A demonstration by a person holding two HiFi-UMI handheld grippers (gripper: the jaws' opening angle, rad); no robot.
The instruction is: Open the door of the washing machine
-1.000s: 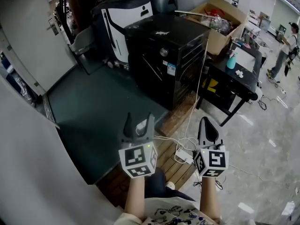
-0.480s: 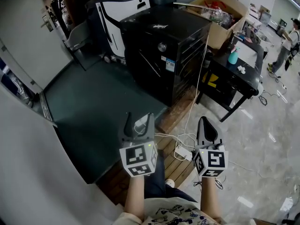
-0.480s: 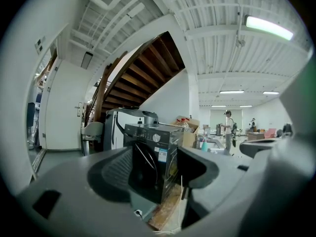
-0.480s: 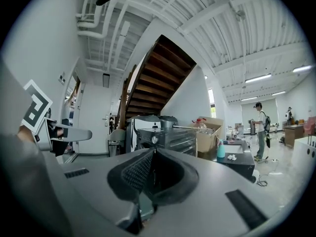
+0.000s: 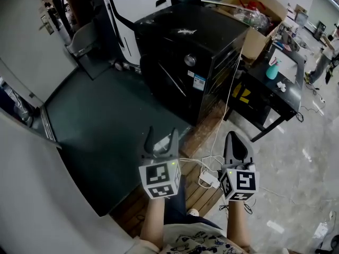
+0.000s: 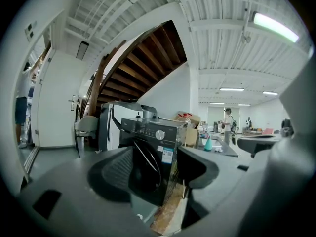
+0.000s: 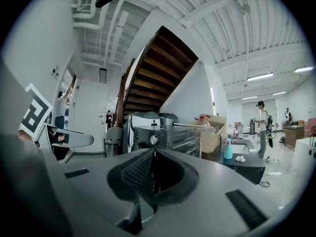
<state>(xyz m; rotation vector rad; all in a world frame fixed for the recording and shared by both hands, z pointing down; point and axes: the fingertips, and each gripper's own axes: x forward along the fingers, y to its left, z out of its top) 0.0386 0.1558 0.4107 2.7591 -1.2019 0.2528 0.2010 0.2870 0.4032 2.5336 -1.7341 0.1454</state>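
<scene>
Two grippers sit low in the head view much as they did half a second ago. The washing machine (image 5: 180, 46) has drifted lower and to the right in frame and looms a little larger, with its knob (image 5: 189, 60) nearer the centre. The left gripper (image 5: 162, 135) has slid slightly right. Its jaws remain wide apart with nothing between them, and its own view shows the machine's front through the gap. The right gripper (image 5: 234, 139) has barely shifted, its jaws pressed together to a single point and gripping nothing. The door (image 5: 170, 84) is closed in the machine's front, well apart from both grippers.

Between the grippers and the machine lies an open stretch of dark green floor (image 5: 106, 126). A pale grey panel (image 5: 37, 194) bounds it on the left and a strip of wooden boards (image 5: 197, 136) on the right. A white cable (image 5: 230, 89) drops from the machine's top corner toward a white power strip (image 5: 209, 179) on the boards, just ahead of the right gripper. A black counter (image 5: 265, 97) stands near the machine's right side and carries a teal bottle (image 5: 272, 70). An open cardboard box (image 5: 259, 20) sits beyond it.

The machine is a glossy black box with square edges, a round metal knob and a dark rounded door crossed by a thin bright line. A white-and-black appliance (image 5: 140, 9) stands behind it.
</scene>
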